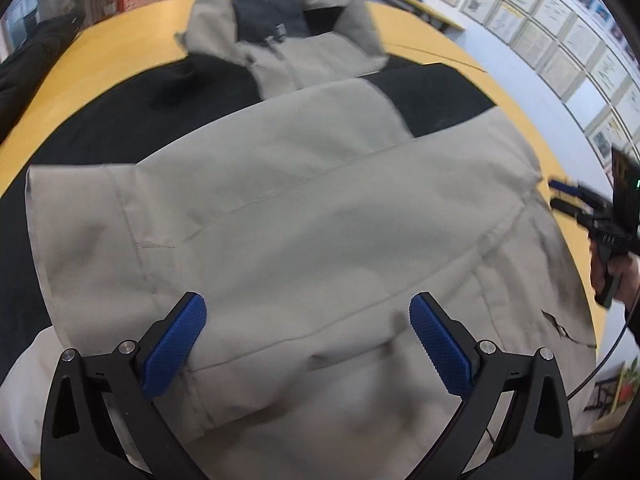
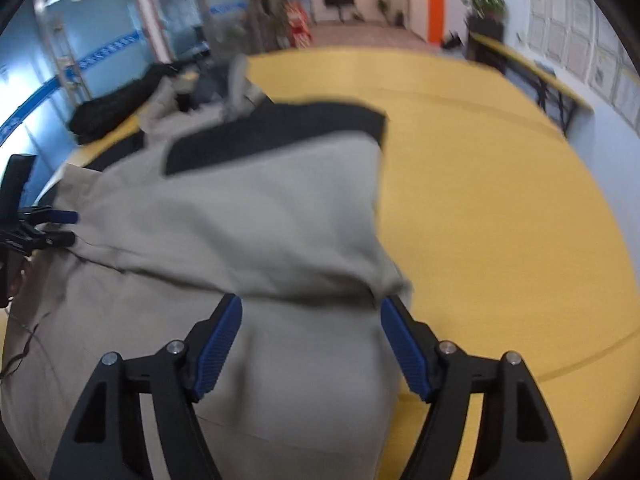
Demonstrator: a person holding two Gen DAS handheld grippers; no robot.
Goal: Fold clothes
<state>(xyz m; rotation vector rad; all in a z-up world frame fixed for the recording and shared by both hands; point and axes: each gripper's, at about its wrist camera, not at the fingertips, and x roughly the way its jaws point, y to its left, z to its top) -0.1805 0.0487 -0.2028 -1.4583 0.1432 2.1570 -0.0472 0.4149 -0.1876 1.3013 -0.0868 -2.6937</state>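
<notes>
A grey and black jacket [image 1: 304, 200] lies spread on the yellow table [image 1: 476, 68], a grey sleeve folded across its body. My left gripper [image 1: 307, 320] is open and empty, its blue pads above the grey fabric near the hem. My right gripper [image 2: 311, 322] is open and empty over the jacket's [image 2: 240, 224] right edge, where the cloth is bunched between the jaws. The right gripper also shows in the left wrist view [image 1: 560, 196] at the jacket's right side. The left gripper shows in the right wrist view [image 2: 64, 226] at the far left.
A black garment [image 2: 116, 104] lies at the table's far left edge. The yellow table [image 2: 500, 220] stretches bare to the right of the jacket. A wall of framed papers [image 1: 560, 32] runs on the right. A white cloth [image 1: 28, 392] sits at my lower left.
</notes>
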